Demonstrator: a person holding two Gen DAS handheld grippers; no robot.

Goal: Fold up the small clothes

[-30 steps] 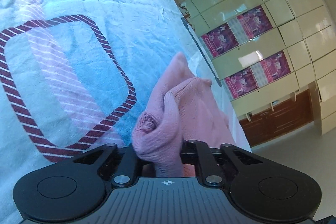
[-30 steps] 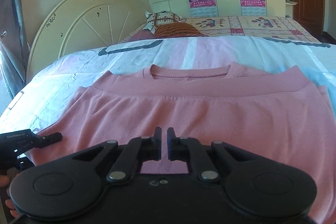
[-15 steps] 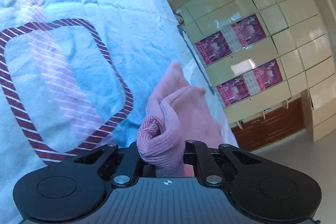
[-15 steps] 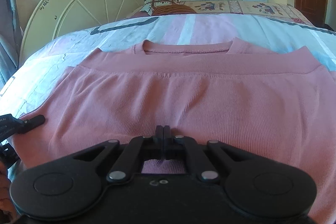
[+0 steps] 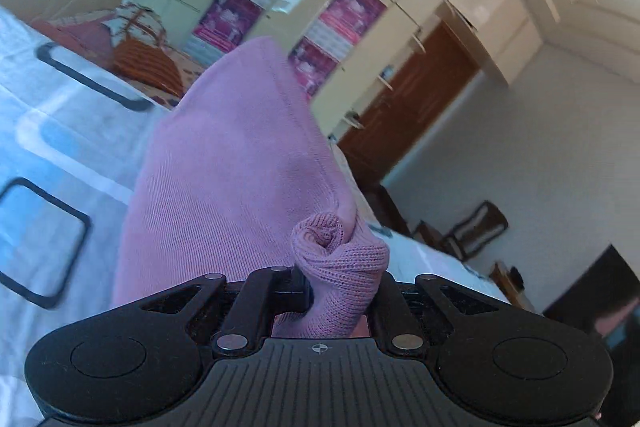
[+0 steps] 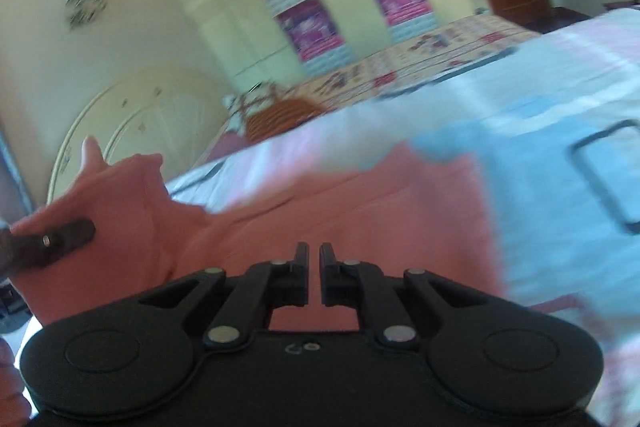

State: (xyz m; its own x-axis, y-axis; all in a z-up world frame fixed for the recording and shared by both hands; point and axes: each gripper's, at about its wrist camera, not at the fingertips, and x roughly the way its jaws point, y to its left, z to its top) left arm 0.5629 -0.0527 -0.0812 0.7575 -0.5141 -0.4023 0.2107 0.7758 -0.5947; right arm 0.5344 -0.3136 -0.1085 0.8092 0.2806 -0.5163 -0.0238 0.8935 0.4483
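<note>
A pink knit top (image 6: 360,211) lies on the bed, folded across its middle. My left gripper (image 5: 340,287) is shut on a bunched corner of the top (image 5: 340,263) and holds it raised, so cloth (image 5: 232,167) hangs in front of the camera. In the right wrist view the left gripper's finger (image 6: 60,237) shows at the far left, pinching the lifted corner. My right gripper (image 6: 314,267) hovers over the top near its front edge. Its jaws stand a narrow gap apart with nothing between them.
The bed sheet (image 6: 540,163) is white and blue with dark rounded squares. Pillows (image 5: 136,55) lie at the head of the bed by a cream headboard (image 6: 132,115). Wardrobes with posters (image 5: 336,19), a brown door (image 5: 420,91) and chairs (image 5: 472,231) stand beyond.
My left gripper has lifted and swung its pinched corner up off the bed. My right gripper has let go of the cloth, opened slightly and tilted; the view is blurred by motion.
</note>
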